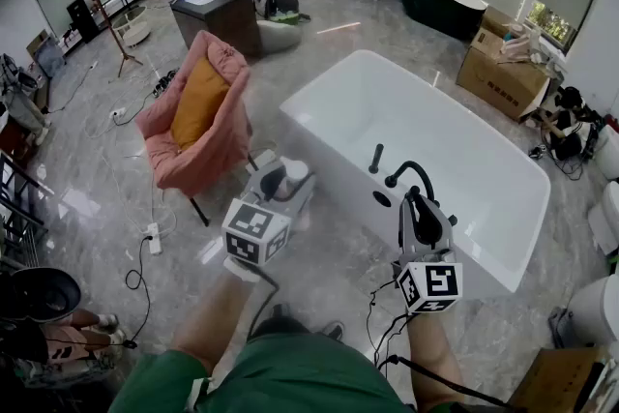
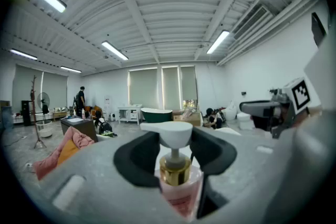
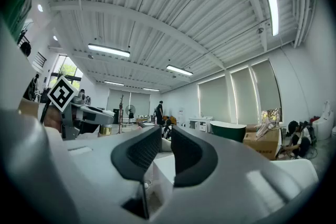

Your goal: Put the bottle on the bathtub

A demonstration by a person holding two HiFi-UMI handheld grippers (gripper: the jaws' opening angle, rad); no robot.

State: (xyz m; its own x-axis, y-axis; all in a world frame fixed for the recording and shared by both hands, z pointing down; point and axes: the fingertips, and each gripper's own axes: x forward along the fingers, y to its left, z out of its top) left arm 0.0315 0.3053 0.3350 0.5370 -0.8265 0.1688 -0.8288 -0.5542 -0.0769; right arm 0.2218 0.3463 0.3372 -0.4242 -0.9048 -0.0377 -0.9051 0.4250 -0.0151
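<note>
Left gripper view: the left gripper [image 2: 173,152] has its dark jaws closed against the bottle [image 2: 181,194]. The bottle has a pink body, gold collar and white pump head, and it stands upright between them.
Right gripper view: the right gripper [image 3: 161,152] has its jaws drawn nearly together, with a thin gap and nothing in it.
Left arm, head view: the forearm reaches forward, and the gripper is just beside the near wall of the white bathtub [image 1: 319,84].
Right arm, head view: the forearm reaches forward, and the gripper is near the black tap [image 1: 411,174].
Bottle's place: in the left gripper, not yet on the bathtub.
</note>
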